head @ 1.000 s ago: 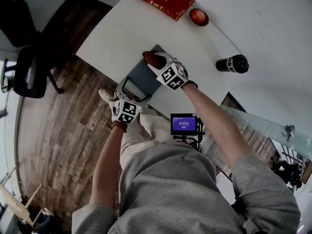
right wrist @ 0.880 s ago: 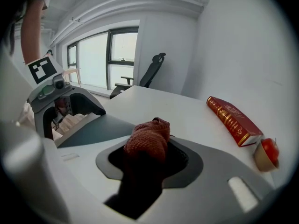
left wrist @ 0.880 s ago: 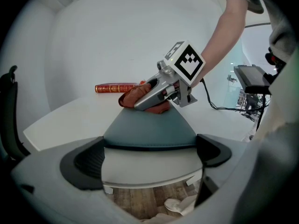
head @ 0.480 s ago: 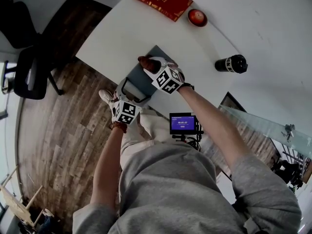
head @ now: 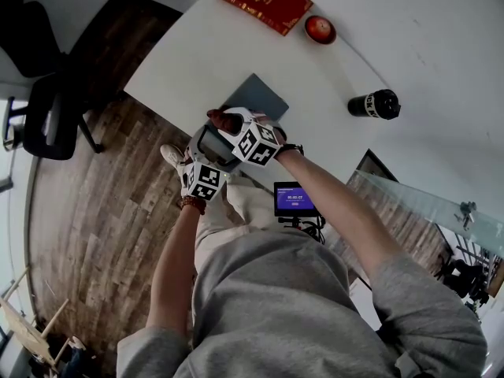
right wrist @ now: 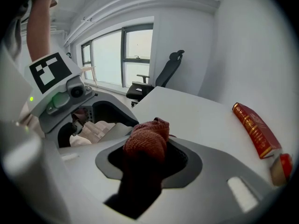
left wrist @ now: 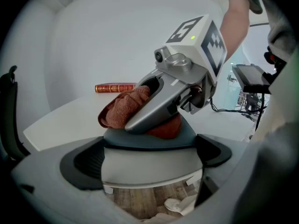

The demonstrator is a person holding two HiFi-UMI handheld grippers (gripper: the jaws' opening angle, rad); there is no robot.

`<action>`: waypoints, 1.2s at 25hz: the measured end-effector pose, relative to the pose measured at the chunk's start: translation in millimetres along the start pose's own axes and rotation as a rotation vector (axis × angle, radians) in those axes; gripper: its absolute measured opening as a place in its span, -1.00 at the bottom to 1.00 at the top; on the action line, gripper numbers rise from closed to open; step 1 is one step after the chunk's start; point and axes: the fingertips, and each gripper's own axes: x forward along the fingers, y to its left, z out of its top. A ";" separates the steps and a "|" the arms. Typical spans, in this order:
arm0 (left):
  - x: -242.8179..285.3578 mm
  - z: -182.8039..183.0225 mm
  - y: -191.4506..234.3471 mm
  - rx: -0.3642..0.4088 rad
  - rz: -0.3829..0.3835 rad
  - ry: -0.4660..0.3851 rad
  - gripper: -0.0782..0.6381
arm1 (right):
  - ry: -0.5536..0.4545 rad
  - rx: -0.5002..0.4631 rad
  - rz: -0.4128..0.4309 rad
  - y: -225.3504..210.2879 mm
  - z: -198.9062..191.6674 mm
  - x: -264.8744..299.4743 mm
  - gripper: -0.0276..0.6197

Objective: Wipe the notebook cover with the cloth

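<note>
notebook wiping under way at near edge of broad white table [head: 378, 46]: flat slate-blue notebook [head: 260, 97] clamped by its near end between wide-set jaws of left gripper [head: 214, 146]. right gripper [head: 228, 123] pinching bunched rust-red knitted cloth [right wrist: 148, 141], jaws just eased open a touch, wad between them and resting on the cover's near part. best to tighten grip, press flat, sweep overlapping strokes toward far corner. nothing legible: gold crest on red book [head: 264, 0], white lettering on black cylinder [head: 376, 103] too small.
</note>
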 end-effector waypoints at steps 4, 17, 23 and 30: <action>-1.4 0.6 -0.1 -0.001 0.003 -0.003 0.91 | 0.015 -0.044 0.058 13.9 4.9 3.5 -0.39; -0.5 0.1 -0.1 0.004 -0.002 0.009 0.91 | -0.067 0.037 0.148 17.6 17.6 -4.5 -0.32; -1.6 -0.6 0.2 0.008 -0.005 0.009 0.91 | -0.148 0.135 -0.030 -47.9 10.1 -45.7 -0.29; -1.7 -0.3 0.4 0.003 -0.004 0.019 0.91 | 0.024 0.161 -0.198 -121.8 -60.8 -81.6 -0.26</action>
